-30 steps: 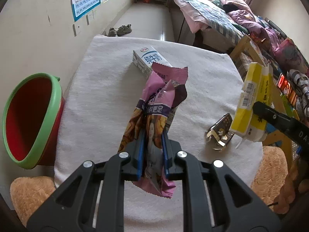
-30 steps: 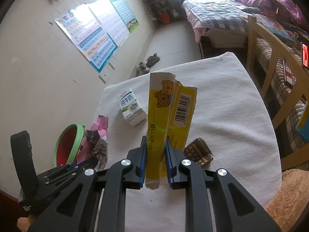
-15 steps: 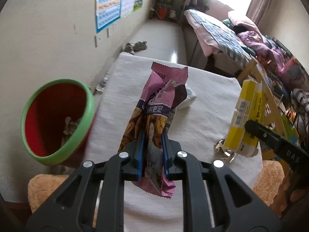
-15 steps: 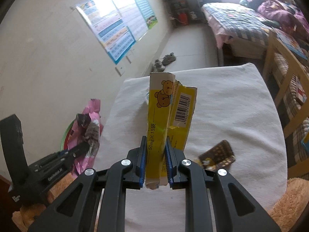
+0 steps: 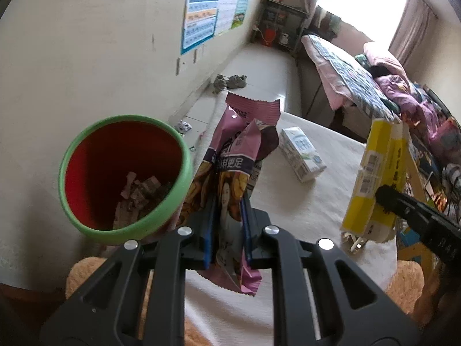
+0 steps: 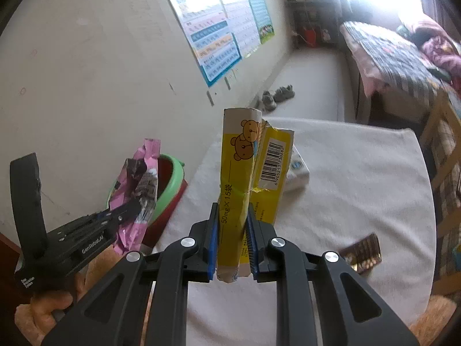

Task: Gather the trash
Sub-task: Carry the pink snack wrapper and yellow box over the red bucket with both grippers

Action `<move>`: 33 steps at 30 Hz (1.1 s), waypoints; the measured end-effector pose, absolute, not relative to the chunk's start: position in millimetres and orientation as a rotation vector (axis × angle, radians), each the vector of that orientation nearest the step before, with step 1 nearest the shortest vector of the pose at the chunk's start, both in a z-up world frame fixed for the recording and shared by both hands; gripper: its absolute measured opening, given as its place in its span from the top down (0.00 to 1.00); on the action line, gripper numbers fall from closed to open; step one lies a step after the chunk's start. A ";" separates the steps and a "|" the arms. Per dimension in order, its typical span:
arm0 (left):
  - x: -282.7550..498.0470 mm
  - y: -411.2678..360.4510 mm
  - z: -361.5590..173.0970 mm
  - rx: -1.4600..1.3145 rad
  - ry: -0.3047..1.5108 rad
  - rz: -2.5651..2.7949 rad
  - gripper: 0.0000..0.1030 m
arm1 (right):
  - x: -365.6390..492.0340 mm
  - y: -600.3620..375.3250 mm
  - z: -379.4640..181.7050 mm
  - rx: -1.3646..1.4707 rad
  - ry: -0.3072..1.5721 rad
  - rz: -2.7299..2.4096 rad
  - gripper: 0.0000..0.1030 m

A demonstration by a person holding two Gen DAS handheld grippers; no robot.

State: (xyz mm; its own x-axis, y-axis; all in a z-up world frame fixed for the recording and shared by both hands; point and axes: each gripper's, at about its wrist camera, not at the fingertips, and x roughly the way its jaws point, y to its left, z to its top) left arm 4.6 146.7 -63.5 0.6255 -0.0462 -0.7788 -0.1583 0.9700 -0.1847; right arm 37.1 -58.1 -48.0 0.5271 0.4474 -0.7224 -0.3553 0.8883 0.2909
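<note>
My left gripper (image 5: 227,225) is shut on a pink and purple snack wrapper (image 5: 239,155), held upright just right of the red bin with a green rim (image 5: 124,176). The bin holds scraps of paper trash. My right gripper (image 6: 232,242) is shut on a flattened yellow box with a bear print (image 6: 247,173), held above the white-clothed table (image 6: 360,187). The yellow box also shows at the right of the left wrist view (image 5: 374,178). The left gripper with the wrapper (image 6: 138,190) shows at the left of the right wrist view, next to the bin (image 6: 170,184).
A white milk carton (image 5: 302,152) lies on the table beyond the wrapper. A dark shiny wrapper (image 6: 363,250) lies near the table's right front. A plush tan seat (image 5: 86,274) sits below the bin. A wooden chair (image 6: 443,150) and a bed (image 6: 397,54) stand to the right.
My left gripper has swung left with the snack wrapper, closer to the bin, whose inside now shows. My right gripper has followed leftward with the yellow box.
</note>
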 end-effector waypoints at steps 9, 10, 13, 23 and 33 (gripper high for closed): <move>-2.9 190.2 -68.2 -0.288 0.877 0.154 0.85 | 53.8 -10.4 -47.4 0.059 0.915 0.571 0.83; -4.5 194.5 -69.1 -0.298 0.875 0.163 0.85 | 55.1 -2.7 -48.2 0.048 0.917 0.584 0.83; -5.9 208.4 -69.6 -0.311 0.871 0.191 0.85 | 58.5 19.0 -49.0 0.017 0.914 0.627 0.83; 0.6 259.0 -69.4 -0.317 0.862 0.307 0.85 | 76.8 95.8 -48.4 -0.061 0.897 0.751 0.83; -0.9 278.0 -86.5 -0.336 0.877 0.349 0.85 | 82.2 140.9 -69.4 -0.106 0.936 0.791 0.81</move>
